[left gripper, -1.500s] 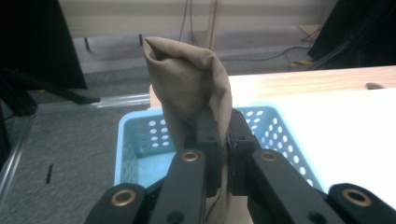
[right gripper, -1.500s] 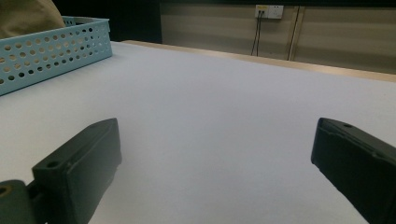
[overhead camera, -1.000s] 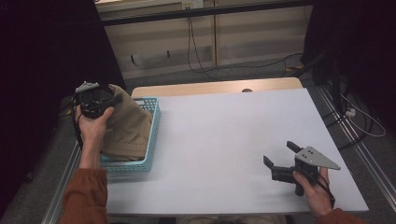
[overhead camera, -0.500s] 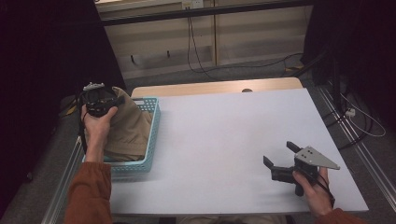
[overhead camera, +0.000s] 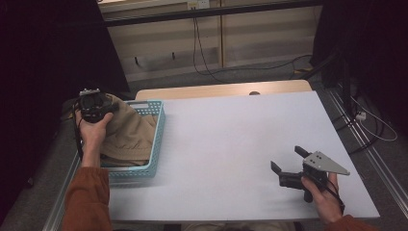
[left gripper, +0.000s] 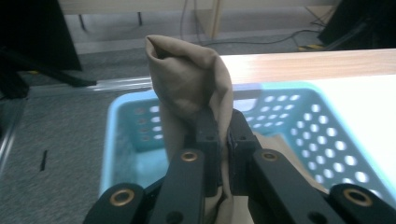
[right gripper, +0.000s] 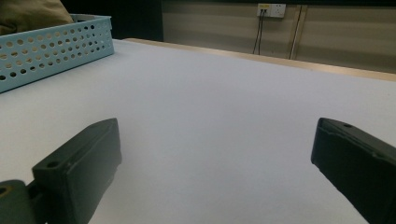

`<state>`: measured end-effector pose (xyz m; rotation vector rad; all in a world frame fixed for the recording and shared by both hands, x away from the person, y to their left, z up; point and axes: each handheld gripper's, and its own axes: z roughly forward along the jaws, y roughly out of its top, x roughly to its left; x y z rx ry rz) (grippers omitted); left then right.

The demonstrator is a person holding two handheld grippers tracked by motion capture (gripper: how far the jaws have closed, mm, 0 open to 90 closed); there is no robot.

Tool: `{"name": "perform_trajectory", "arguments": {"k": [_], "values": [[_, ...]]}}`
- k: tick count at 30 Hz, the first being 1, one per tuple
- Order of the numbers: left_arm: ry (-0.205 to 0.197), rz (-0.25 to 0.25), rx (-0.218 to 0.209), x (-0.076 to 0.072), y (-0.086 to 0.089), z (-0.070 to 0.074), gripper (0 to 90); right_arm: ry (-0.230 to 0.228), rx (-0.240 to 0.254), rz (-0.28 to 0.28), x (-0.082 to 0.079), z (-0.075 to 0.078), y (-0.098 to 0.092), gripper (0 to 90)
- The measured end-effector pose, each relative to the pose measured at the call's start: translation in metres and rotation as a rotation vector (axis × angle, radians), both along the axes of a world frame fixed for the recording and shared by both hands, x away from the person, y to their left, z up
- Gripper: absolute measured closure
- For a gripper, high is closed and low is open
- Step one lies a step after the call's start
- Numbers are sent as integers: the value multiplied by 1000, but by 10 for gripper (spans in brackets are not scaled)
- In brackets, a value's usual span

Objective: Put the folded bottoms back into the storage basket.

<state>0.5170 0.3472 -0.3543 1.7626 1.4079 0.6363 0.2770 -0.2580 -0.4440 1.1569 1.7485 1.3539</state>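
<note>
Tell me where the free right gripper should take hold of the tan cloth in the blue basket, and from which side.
Probably the loose folds by the basket's table-side wall, coming from above and from the open table. The tan cloth heaps above the rim there. The left gripper is shut on a bunched fold at the far-left end, and the right gripper sits open on the table to the right.

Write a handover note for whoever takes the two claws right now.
Left claw: shut on a fold of the tan cloth, pinched above the blue basket.
Right claw: open, holding nothing, low over the white table.
Cloth: most of it lies in the basket at the table's left edge.
Done: cloth gripped.
Left: probably lifting it out onto the table.
</note>
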Motion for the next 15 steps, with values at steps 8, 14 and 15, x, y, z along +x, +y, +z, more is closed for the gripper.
{"name": "perform_trajectory", "arguments": {"k": [8,14,15], "values": [[21,29,-23,-2,15,-13,866,5,0,1,1,-1,0,17],[49,42,15,2,13,-25,866,5,-3,-4,1,-1,0,17],[53,43,15,3,13,-26,867,5,-4,-3,1,-1,0,17]]}}
